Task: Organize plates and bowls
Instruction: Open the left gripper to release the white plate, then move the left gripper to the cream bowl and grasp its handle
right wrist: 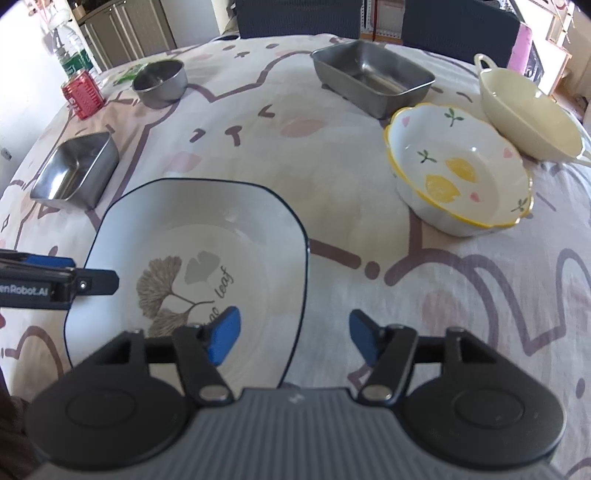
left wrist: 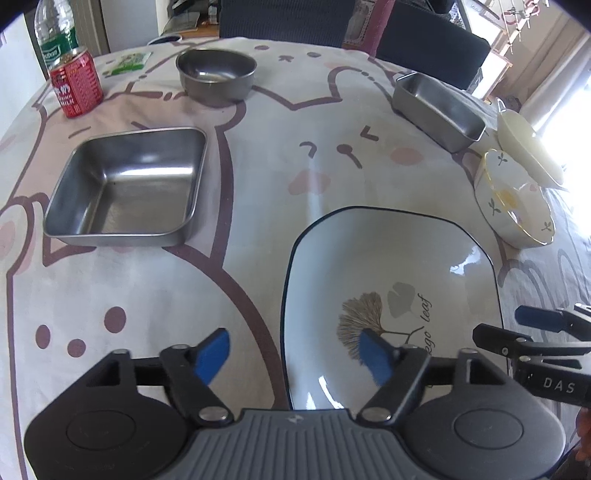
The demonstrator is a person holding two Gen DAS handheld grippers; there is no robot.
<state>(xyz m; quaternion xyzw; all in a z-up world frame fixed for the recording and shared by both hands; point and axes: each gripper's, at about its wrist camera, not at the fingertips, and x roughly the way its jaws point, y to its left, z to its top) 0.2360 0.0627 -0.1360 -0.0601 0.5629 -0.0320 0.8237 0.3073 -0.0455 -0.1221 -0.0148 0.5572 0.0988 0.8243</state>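
Note:
A white square plate (left wrist: 391, 280) with a dark rim and a leaf print lies on the table; it also shows in the right wrist view (right wrist: 199, 251). My left gripper (left wrist: 295, 356) is open and straddles the plate's left edge. My right gripper (right wrist: 293, 338) is open and straddles its right edge. A lemon-print bowl (right wrist: 461, 177) and a cream handled bowl (right wrist: 528, 110) sit at the right. A square steel tray (left wrist: 125, 184), a round steel bowl (left wrist: 216, 74) and a rectangular steel tray (left wrist: 439, 110) stand farther off.
A red can (left wrist: 75, 85) and a clear water bottle (left wrist: 55, 29) stand at the far left corner, with a green packet (left wrist: 127, 62) beside them. Dark chairs (left wrist: 428, 37) line the table's far side. The table has a cartoon-print cloth (left wrist: 110, 314).

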